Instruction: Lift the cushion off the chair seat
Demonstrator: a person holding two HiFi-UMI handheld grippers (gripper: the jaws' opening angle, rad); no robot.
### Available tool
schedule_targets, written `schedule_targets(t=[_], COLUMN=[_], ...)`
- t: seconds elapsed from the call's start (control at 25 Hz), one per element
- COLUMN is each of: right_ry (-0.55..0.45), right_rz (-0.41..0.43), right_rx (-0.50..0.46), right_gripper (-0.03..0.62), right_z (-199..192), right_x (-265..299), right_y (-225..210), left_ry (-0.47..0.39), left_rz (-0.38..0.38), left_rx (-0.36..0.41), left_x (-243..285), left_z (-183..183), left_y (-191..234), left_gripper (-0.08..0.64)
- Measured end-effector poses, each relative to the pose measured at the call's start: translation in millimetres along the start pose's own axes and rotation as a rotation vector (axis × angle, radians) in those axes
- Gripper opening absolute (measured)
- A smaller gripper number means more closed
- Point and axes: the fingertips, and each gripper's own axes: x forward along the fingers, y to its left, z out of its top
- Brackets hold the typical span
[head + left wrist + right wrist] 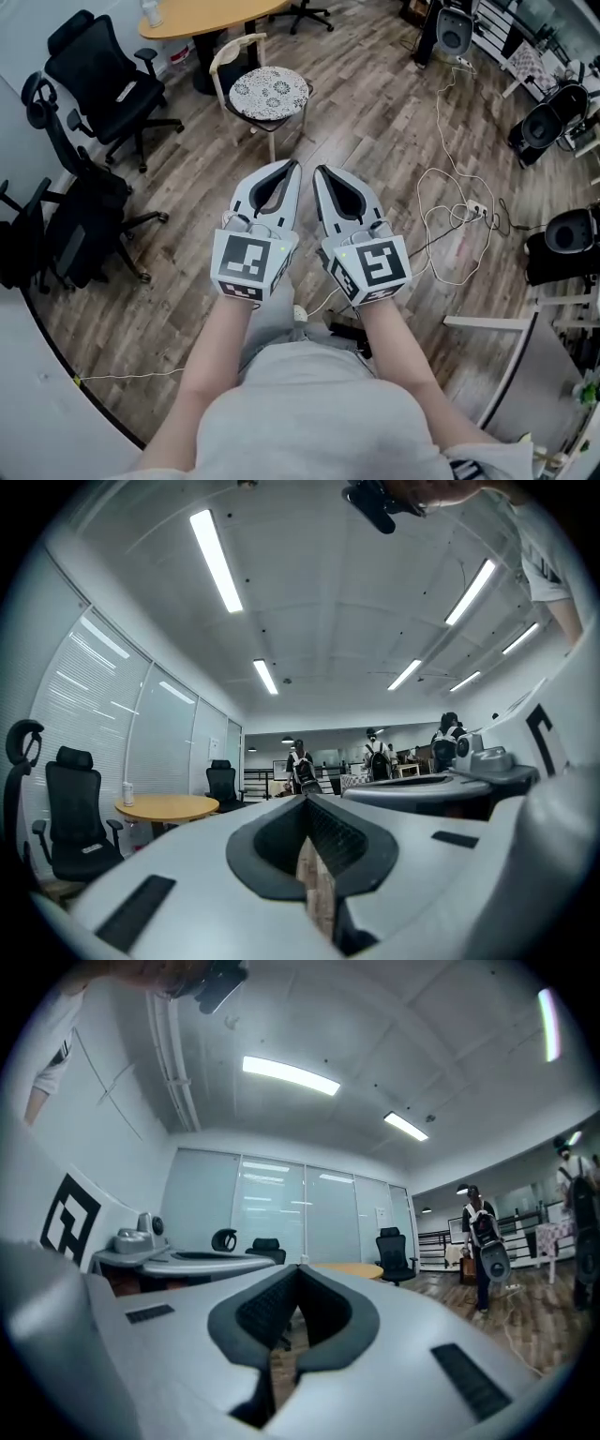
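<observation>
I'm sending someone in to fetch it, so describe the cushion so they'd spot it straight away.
Find the round wooden table at the far end of the wood floor; a pale wooden chair stands just in front of it. The cushion lies on its seat: round, white with a dark lacy pattern, while the office chairs nearby are plain black.
</observation>
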Motion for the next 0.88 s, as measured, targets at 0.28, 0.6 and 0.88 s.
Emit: schedule_targets(t=[0.28, 0.6, 0.88], right_ry=[-0.019, 0.015, 0.026], right_rz=[0.015, 0.045, 0.041], right_rx=[0.002, -0.008, -0.001], right_gripper=[0.023, 0.023, 0.023], right_z=[-4, -14, -23], right_x=[20, 79, 138], right_y=[-14, -30, -53], left_ry=[-0.003, 0.001, 0.006], left_rz=[-0.012, 0.019, 0.017], left_rx=[-0.027, -0.078, -0.085], left_x=[27, 70, 113], left_z=[-9, -16, -25], left_y=[16, 68, 111], left_gripper=[0.003, 0.003, 0.003])
